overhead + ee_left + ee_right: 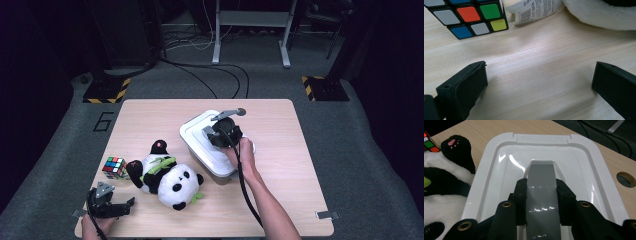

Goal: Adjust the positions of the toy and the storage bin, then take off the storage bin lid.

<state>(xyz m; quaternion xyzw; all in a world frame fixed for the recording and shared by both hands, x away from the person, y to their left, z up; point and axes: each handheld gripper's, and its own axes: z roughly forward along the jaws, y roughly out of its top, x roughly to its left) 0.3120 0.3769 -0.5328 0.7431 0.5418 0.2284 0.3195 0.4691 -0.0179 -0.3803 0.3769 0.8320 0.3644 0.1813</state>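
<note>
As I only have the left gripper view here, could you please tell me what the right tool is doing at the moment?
Observer: The right tool is shut on the grey handle of a white lid.
Operator: Thank you. And what is the white fur at my upper right?
Observer: It is a plush panda, lying between the Rubik's cube and the white box that carries the lid.
</note>
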